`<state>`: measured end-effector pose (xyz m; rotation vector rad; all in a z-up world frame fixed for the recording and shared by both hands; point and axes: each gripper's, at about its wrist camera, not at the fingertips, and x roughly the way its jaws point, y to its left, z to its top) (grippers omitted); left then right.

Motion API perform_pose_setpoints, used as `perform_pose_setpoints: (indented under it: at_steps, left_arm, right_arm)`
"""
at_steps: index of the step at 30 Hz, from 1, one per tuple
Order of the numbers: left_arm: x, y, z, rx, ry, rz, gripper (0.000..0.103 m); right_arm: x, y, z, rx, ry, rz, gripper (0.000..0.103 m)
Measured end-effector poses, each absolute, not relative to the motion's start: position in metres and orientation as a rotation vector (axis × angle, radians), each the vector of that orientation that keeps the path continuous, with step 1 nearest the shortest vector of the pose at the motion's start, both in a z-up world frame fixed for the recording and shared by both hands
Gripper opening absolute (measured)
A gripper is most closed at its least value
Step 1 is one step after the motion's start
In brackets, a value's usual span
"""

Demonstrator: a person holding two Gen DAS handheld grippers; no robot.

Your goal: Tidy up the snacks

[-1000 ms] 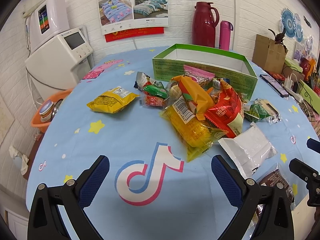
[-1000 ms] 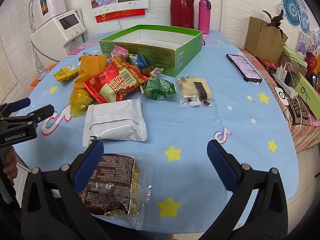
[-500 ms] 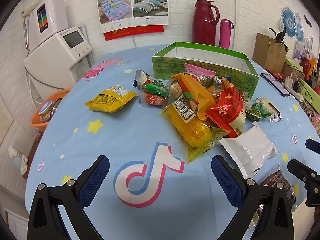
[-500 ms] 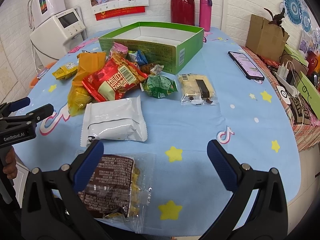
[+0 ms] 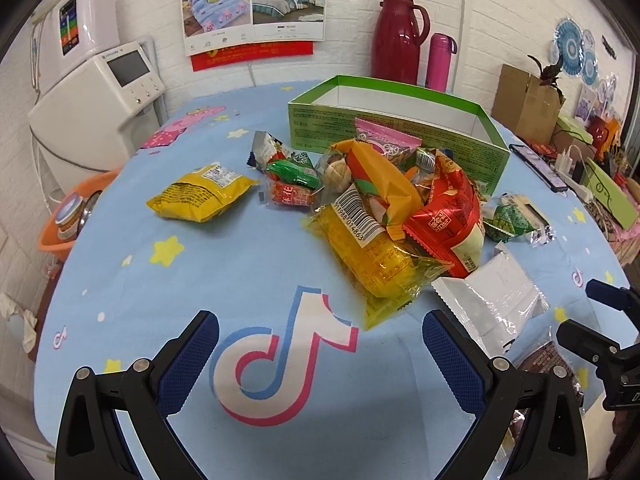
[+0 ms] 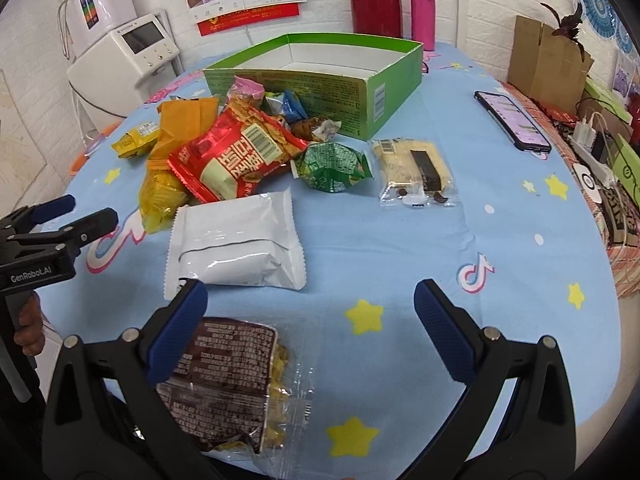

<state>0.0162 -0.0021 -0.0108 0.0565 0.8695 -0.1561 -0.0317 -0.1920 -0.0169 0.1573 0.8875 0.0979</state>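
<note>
A heap of snack packets lies mid-table before an empty green box (image 5: 396,128) (image 6: 320,76): a red packet (image 5: 444,216) (image 6: 236,156), an orange packet (image 5: 384,184), a clear yellow bag (image 5: 372,256). A yellow packet (image 5: 200,196) sits alone at the left. A white pouch (image 6: 236,244) (image 5: 492,304), a green packet (image 6: 332,166), a clear-wrapped cake (image 6: 416,168) and a brown-labelled pack (image 6: 228,380) lie nearer the front edge. My left gripper (image 5: 320,340) is open above bare cloth. My right gripper (image 6: 310,312) is open, its left finger over the brown pack.
A blue cloth with stars covers the round table (image 5: 248,280). A red thermos (image 5: 396,56) and pink bottle (image 5: 440,62) stand behind the box. A phone (image 6: 512,118) lies at the right. A white appliance (image 5: 96,108) stands off the left edge.
Both views have shifted slightly, the snacks sitting a little farther off. Both grippers remain open and nothing on the table has moved.
</note>
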Motion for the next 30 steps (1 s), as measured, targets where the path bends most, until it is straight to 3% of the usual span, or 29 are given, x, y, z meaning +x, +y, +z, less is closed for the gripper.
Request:
perform_pose_setpoints:
  at_steps: [8, 14, 19, 21, 22, 24, 25, 30]
  left_arm:
    - [0.015, -0.007, -0.012, -0.059, 0.932, -0.458, 0.102]
    - [0.025, -0.037, -0.028, -0.087, 1.038, -0.604, 0.070]
    - [0.035, -0.051, -0.036, -0.159, 1.092, -0.648, 0.069]
    - [0.041, -0.056, -0.040, -0.152, 1.108, -0.640, 0.067]
    - [0.043, -0.060, -0.043, -0.149, 1.119, -0.639, 0.058]
    - [0.044, -0.062, -0.045, -0.143, 1.120, -0.653, 0.049]
    - [0.045, -0.065, -0.045, -0.145, 1.123, -0.669, 0.041]
    - [0.047, -0.079, -0.036, -0.104, 1.102, -0.659, 0.033]
  right_arm:
    - [-0.018, -0.193, -0.026, 0.214, 0.927, 0.233, 0.103]
    - [-0.002, -0.197, -0.035, 0.234, 0.928, 0.352, 0.102]
    - [0.014, -0.205, -0.045, 0.246, 0.955, 0.403, 0.084]
    - [0.017, -0.205, -0.045, 0.239, 0.948, 0.422, 0.073]
    - [0.019, -0.205, -0.045, 0.245, 0.952, 0.431, 0.066]
    - [0.022, -0.202, -0.046, 0.279, 0.957, 0.492, 0.044]
    - [0.022, -0.200, -0.046, 0.272, 0.955, 0.494, 0.042]
    - [0.017, -0.200, -0.036, 0.261, 0.925, 0.448, 0.032]
